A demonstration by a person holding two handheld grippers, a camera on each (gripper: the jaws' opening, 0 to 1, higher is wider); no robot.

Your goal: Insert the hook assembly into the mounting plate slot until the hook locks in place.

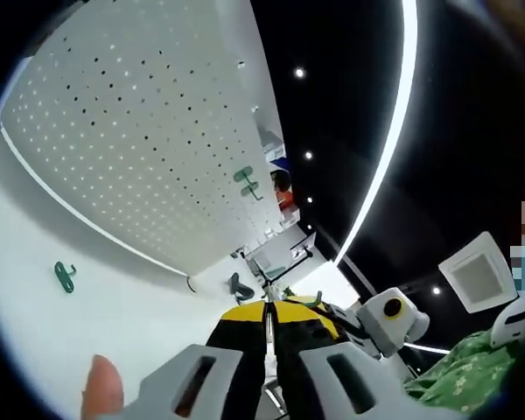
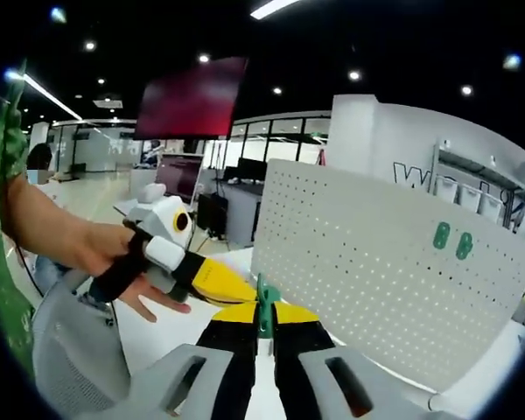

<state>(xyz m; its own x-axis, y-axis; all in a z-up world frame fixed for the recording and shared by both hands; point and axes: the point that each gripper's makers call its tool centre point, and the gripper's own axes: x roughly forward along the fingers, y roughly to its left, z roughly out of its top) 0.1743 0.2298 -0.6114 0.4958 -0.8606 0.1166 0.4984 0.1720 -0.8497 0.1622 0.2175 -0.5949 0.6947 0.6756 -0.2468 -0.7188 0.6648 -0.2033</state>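
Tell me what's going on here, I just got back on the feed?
A person is working with a gripper in each hand at a white pegboard. The right gripper is shut on a green hook, held short of the board, not yet inserted. Two green hooks already hang on the pegboard, and a loose green hook lies on the white table. The left gripper looks shut on nothing.

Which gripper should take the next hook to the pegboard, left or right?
Right, probably. The right gripper has its fingers shut on a green hook and faces the pegboard. The left gripper looks shut with nothing visible between its fingers.
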